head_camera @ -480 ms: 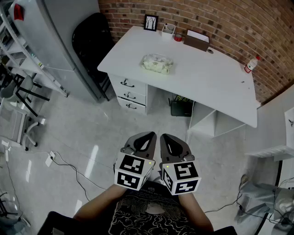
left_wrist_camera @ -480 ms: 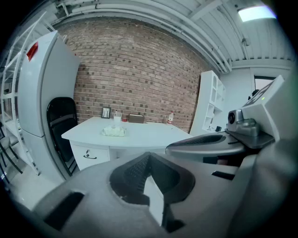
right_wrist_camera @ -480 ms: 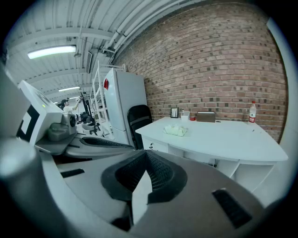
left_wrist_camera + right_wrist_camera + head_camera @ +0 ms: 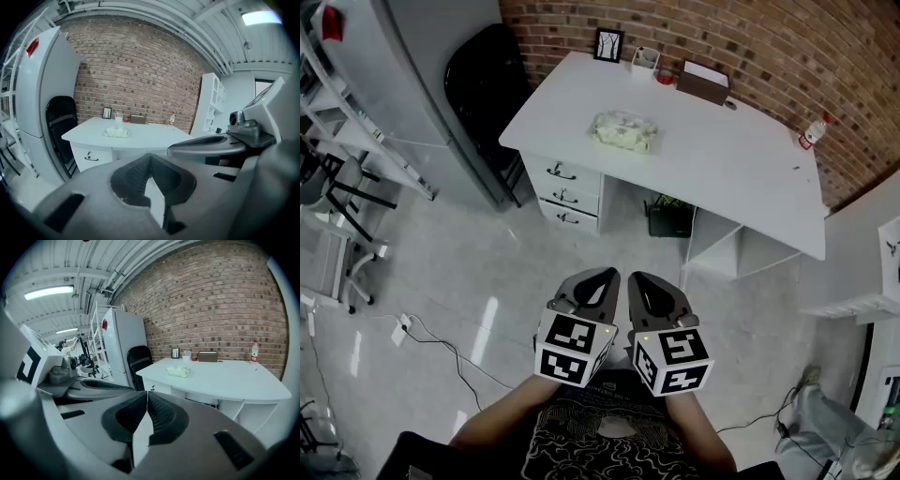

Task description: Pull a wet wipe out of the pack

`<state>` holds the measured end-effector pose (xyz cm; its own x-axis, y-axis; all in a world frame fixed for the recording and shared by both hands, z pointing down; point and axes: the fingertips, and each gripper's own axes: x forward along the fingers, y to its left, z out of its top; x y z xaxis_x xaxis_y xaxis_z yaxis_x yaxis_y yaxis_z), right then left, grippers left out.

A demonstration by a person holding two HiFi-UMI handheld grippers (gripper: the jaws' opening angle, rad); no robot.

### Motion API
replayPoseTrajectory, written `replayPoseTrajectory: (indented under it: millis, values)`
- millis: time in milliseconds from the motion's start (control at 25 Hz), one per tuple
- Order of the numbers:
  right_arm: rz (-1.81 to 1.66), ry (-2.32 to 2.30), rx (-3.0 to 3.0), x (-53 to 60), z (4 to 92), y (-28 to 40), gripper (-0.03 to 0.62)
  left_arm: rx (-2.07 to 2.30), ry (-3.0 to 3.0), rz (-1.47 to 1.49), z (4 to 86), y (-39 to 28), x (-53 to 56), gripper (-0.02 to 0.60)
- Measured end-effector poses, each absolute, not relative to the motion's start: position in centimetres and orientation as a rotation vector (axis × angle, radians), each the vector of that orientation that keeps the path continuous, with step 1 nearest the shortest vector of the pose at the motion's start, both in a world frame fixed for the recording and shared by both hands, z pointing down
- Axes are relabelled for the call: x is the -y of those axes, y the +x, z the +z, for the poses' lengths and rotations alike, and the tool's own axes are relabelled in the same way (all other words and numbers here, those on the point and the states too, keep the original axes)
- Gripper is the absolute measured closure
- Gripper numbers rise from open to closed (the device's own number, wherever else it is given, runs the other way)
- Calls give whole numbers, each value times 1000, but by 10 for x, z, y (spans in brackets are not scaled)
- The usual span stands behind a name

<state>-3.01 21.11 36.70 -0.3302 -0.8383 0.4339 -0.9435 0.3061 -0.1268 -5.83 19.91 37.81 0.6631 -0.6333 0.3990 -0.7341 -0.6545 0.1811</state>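
The wet wipe pack (image 4: 623, 130) is a pale crinkled packet lying on the white desk (image 4: 741, 178), toward its left half. It shows small and distant in the left gripper view as the wipe pack (image 4: 116, 132) and in the right gripper view as the wipe pack (image 4: 178, 371). My left gripper (image 4: 596, 280) and right gripper (image 4: 641, 282) are held side by side close to my body, well short of the desk, over the floor. Both have their jaws pressed together with nothing between them.
At the desk's back edge stand a small picture frame (image 4: 608, 45), a cup (image 4: 644, 60), a brown box (image 4: 703, 83) and a bottle (image 4: 812, 132). A black chair (image 4: 484, 80) and a grey cabinet (image 4: 422, 84) stand left of the desk. Cables (image 4: 441, 342) lie on the floor.
The grippers have held their place. The view has shifted slightly, and a person's leg at the lower right floor has moved.
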Motion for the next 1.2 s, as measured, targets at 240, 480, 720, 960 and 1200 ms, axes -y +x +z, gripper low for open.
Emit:
replayPoseTrajectory:
  millis: [240,480,720,960,1200]
  values:
    - [528,1632,2280,-201,369,-39,576,1063,2561,428,380,-67,-188,569]
    - [536,1625,2285,-185,373,-34,576,1062,2564,427,381,-60,-173,569]
    - [539,1586,2316,-158,378,-25,576,1091,2549,440,386,-47,-146,569]
    - [554,1530,2345,-122,381,-9,576,1128,2522,452,389,-28,-111,569]
    - [567,1480,2358,-88,384,8,576,1156,2486,466,393,-11,-78,569]
